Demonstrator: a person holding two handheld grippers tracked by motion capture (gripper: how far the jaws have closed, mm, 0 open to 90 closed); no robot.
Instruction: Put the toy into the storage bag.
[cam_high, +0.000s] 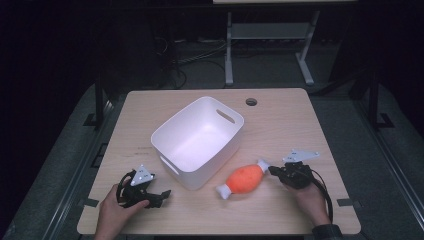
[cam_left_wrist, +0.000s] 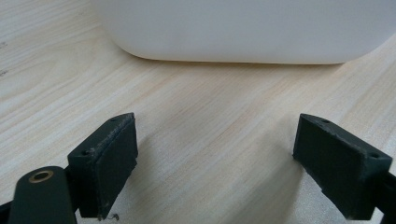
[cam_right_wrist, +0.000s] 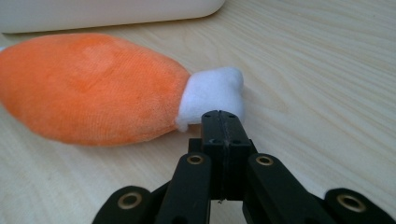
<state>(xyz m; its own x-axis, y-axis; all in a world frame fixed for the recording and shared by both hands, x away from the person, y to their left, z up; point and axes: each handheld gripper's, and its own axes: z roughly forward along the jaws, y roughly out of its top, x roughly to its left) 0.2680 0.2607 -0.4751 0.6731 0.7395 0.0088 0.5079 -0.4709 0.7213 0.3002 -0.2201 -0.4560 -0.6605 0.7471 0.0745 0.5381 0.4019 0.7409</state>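
Observation:
An orange plush toy (cam_high: 245, 179) with white ends lies on the wooden table (cam_high: 285, 130), just right of a white plastic bin (cam_high: 222, 157). My right gripper (cam_high: 272, 170) is shut, jaws pressed flat together with nothing between them. In the right gripper view its tip (cam_right_wrist: 222, 119) sits right at the toy's near white end (cam_right_wrist: 215, 91), beside the orange body (cam_right_wrist: 93, 88); I cannot tell whether it touches. My left gripper (cam_high: 162, 195) rests at the table's front left, open. In the left gripper view its gap (cam_left_wrist: 215, 163) holds only bare wood, facing the bin's wall (cam_left_wrist: 243, 28).
A round cable hole (cam_high: 251, 101) sits near the table's far edge. Beyond the table stand a desk frame (cam_high: 230, 50) and cables on a dark floor. A hand holds each gripper at the near edge.

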